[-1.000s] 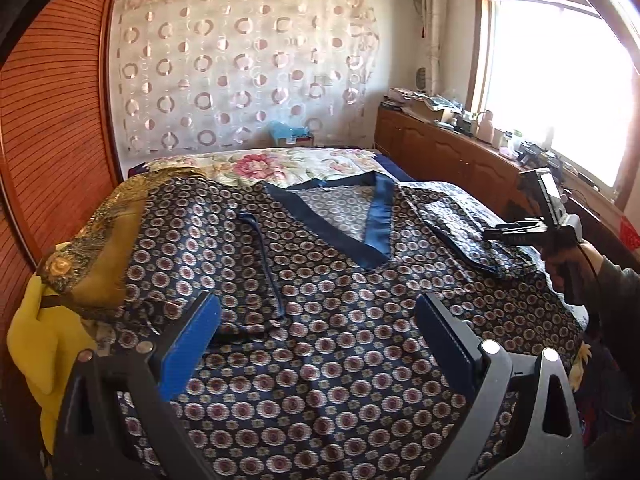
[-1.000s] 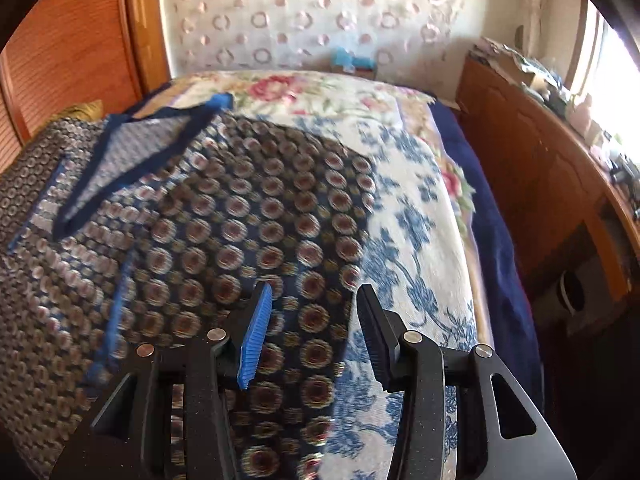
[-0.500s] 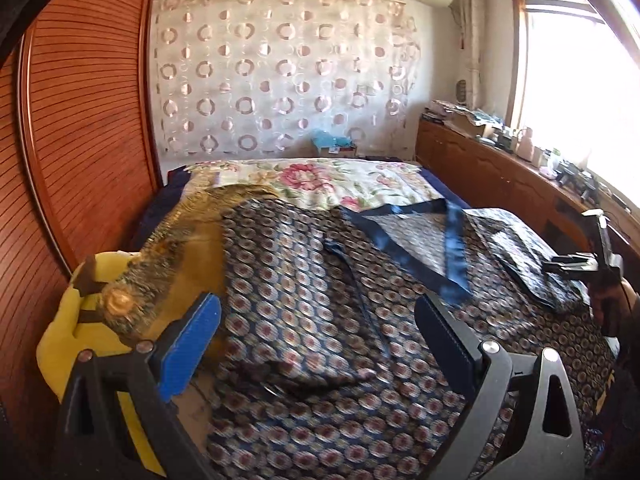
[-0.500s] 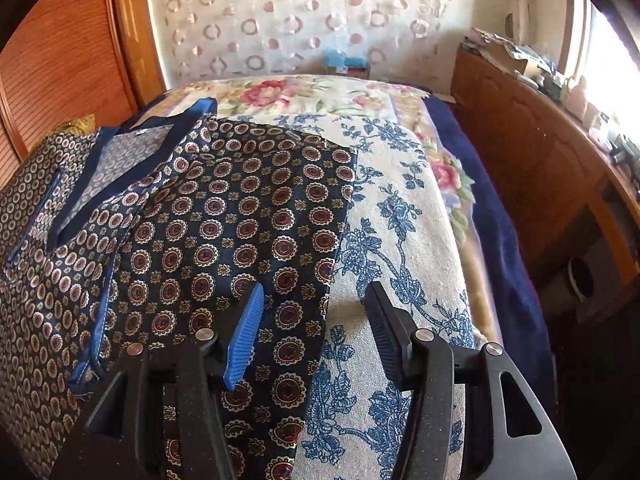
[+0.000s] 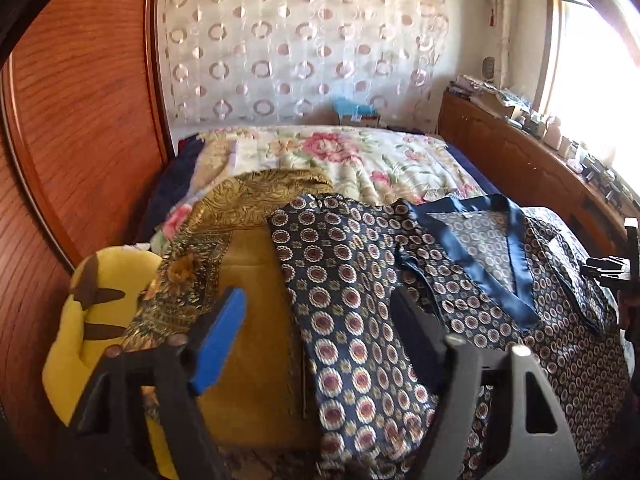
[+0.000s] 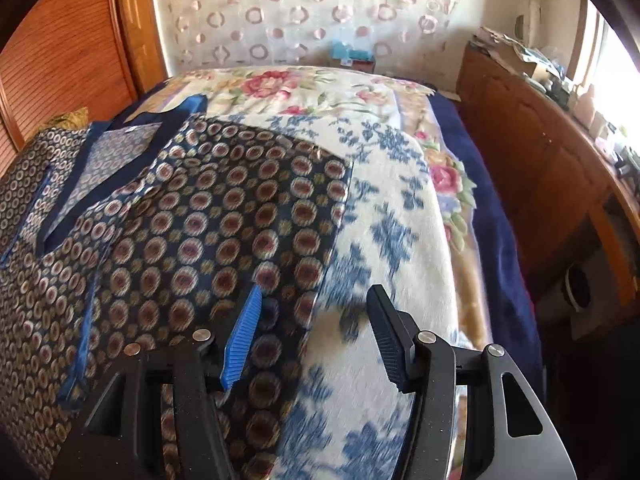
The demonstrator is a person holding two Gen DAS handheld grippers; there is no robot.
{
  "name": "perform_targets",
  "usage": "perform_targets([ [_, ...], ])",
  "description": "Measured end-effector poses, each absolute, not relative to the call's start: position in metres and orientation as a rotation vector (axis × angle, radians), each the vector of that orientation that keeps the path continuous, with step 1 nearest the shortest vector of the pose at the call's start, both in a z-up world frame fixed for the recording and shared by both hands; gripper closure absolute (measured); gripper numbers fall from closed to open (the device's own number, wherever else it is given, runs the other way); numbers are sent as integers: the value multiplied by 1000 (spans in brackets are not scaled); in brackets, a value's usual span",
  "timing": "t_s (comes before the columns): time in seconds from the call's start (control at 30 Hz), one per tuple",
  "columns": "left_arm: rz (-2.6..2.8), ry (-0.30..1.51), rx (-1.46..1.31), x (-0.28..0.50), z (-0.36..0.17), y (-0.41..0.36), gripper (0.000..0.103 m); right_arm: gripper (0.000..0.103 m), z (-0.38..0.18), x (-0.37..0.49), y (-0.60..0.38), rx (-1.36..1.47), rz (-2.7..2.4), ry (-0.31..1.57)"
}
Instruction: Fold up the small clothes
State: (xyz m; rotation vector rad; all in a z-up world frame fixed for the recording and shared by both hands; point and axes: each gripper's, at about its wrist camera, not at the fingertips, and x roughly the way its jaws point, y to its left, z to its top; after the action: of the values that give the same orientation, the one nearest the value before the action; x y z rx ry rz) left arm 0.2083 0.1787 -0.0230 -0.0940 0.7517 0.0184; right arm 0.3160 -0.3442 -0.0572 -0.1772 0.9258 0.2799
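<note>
The risk I see from here is a crooked fold. The left gripper (image 5: 316,336) hangs over the left sleeve of the top (image 5: 400,300), and its fingers have just been closing, yet they stand apart with nothing pressed between them; the sleeve lies beneath them, not in them. If they bite down now they may take only the upper layer, or catch the gold cloth (image 5: 248,216) that lies just beside and partly under the sleeve, and drag it along. The fabric looks thin and slippery, so a shallow pinch would likely slide out mid-fold.

The right gripper (image 6: 314,336) is over the right sleeve's edge, where the top meets the blue-and-white blanket (image 6: 392,208). Its fingers have been opening a little and are apart, gripping nothing. A grab here could pick up blanket with the sleeve.

The top lies spread face-up on the bed (image 5: 360,152), dark navy with rows of round medallions, a plain blue band (image 5: 516,264) around a V-neck and a paler lining showing inside it. The right sleeve seems already turned inward over the body; the left sleeve is stretched out toward a yellow plush toy (image 5: 88,320) at the bed's edge.
</note>
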Motion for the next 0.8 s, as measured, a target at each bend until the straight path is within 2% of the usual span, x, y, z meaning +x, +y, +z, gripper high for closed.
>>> perform_targets([
  [0.13, 2, 793, -120, 231, -33, 185, 44, 47, -58, 336, -341, -173, 306, 921],
  [0.47, 15, 854, -126, 265, -40, 198, 45, 46, -62, 357, -338, -151, 307, 892],
  [0.57, 13, 869, -128, 277, -41, 204, 56, 46, -62, 358, -339, -152, 307, 893],
  [0.8, 23, 911, -163, 297, -50, 212, 58, 46, -62, 357, -338, -156, 305, 891],
])
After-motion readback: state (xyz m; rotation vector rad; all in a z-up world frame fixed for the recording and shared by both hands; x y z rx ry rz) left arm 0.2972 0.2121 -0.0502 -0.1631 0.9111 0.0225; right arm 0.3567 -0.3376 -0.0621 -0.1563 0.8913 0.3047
